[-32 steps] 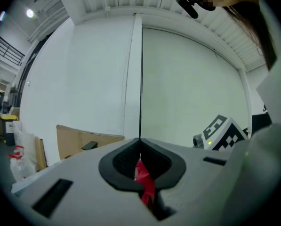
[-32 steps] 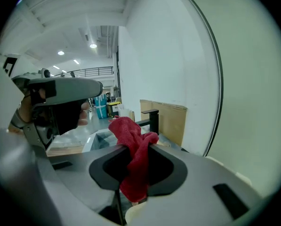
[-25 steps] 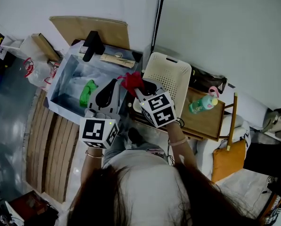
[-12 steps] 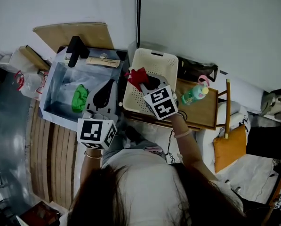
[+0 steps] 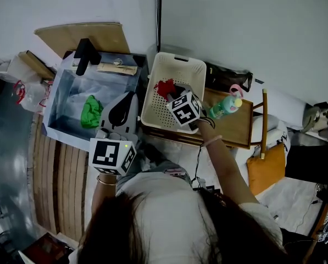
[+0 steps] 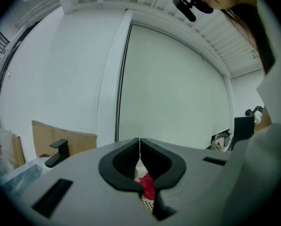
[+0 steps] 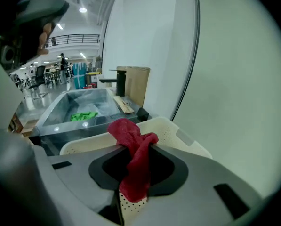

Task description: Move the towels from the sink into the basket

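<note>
My right gripper is shut on a red towel and holds it over the inside of the cream perforated basket. In the right gripper view the red towel hangs down between the jaws, above the basket. A green towel lies in the metal sink at the left; the right gripper view shows the green towel too. My left gripper hovers at the sink's right edge, shut and empty. Its closed tips point toward the basket.
A black faucet stands at the sink's back edge. The basket rests on a wooden table with a green bottle. An orange bag hangs at the right. Cardboard leans on the wall behind the sink.
My right gripper has carried the red towel from the sink's right edge to the right, over the basket. The left gripper stays near the sink.
</note>
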A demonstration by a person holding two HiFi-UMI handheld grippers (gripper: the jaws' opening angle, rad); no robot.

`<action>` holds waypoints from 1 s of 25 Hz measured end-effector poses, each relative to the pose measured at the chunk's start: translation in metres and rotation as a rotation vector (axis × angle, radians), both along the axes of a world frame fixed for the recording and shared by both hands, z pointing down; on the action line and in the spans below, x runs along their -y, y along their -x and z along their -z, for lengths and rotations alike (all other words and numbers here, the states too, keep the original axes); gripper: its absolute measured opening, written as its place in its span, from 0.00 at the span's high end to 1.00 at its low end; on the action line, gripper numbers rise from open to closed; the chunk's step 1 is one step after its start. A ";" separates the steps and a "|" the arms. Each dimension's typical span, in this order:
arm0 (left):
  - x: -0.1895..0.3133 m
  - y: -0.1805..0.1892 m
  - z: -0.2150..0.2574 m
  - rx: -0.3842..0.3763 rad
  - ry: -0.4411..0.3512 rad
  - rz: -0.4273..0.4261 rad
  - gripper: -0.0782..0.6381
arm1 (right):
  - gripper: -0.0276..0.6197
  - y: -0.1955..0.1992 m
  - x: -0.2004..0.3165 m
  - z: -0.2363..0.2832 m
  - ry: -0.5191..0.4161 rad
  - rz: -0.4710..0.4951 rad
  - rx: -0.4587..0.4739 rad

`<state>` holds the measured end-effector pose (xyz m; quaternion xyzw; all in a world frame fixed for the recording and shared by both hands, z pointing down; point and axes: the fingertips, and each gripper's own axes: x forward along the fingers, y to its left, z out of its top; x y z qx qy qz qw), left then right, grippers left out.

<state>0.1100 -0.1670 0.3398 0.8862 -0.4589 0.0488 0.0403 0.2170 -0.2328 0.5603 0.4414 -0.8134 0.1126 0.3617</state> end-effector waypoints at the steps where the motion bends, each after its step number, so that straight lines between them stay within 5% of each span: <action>1: 0.000 0.001 0.000 0.001 0.000 0.002 0.88 | 0.79 0.000 0.002 -0.009 0.013 0.004 -0.016; 9: -0.002 0.016 -0.003 0.007 0.011 0.028 0.88 | 0.75 0.000 0.011 -0.076 0.126 0.070 -0.183; 16: 0.000 0.034 -0.006 -0.002 0.020 0.064 0.88 | 0.69 0.006 0.008 -0.075 0.157 0.040 -0.124; 25: 0.004 0.053 -0.006 -0.021 0.030 0.114 0.88 | 0.76 0.034 0.003 -0.019 0.030 0.006 -0.032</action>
